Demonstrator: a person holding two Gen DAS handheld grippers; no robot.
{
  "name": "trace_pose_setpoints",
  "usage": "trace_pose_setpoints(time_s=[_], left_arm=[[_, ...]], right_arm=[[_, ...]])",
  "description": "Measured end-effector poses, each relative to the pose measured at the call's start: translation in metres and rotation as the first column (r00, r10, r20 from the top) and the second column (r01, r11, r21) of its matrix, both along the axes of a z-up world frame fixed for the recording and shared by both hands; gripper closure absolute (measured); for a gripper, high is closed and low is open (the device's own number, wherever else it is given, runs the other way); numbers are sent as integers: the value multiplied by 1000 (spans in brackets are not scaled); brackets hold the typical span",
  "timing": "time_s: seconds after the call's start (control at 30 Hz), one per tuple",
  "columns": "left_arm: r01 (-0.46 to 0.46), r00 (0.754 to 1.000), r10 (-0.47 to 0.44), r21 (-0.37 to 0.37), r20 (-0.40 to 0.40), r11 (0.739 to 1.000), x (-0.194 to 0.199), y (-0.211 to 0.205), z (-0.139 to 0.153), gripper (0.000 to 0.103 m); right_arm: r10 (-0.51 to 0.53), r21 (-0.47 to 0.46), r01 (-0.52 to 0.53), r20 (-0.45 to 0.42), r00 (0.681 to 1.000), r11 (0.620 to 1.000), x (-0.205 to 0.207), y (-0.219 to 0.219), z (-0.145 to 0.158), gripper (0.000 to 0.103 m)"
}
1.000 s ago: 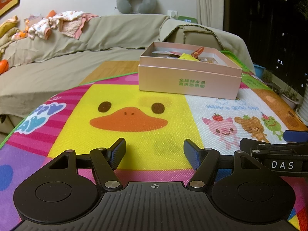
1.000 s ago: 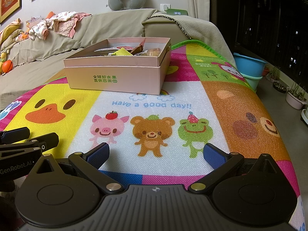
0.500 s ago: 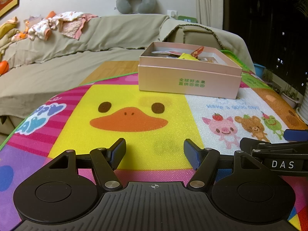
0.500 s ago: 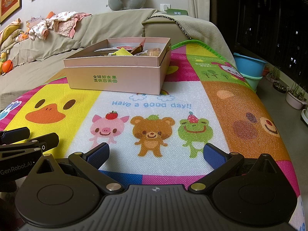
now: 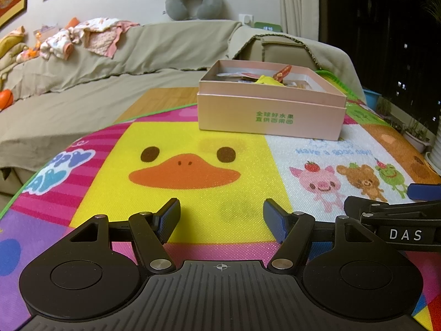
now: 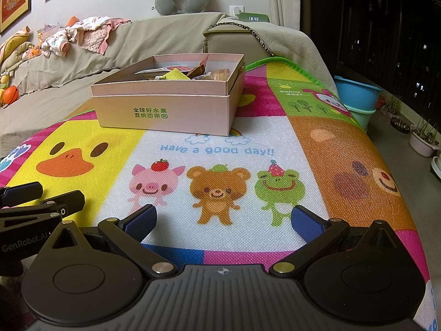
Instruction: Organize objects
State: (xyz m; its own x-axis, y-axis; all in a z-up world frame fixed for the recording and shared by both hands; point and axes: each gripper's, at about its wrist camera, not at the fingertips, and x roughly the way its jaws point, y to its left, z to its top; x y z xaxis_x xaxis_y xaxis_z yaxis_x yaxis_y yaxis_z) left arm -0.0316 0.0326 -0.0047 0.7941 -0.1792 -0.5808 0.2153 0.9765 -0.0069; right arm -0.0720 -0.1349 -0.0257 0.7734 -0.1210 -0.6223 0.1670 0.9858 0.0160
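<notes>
The left gripper (image 5: 220, 218) and right gripper (image 6: 224, 220) gape wide, holding nothing. The pink box (image 6: 168, 110) of snacks sits far across the mat (image 6: 220, 149).

Nothing changes between the earlier pictures and now. Neither view shifts its framing, and no object shows a new place, tilt or state across the second. In the left wrist view the digits on the small green clock (image 5: 267, 27) are blurred in one earlier picture and legible now; too small to tell more.
</notes>
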Motion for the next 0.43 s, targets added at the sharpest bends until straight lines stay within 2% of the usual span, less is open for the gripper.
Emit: trace_pose_setpoints(time_s=[0.43], left_arm=[[2,1000,-2,-16,-1,1000,0,2,0,32]], right_arm=[[0,0,0,0,1000,1000,0,0,0,0]])
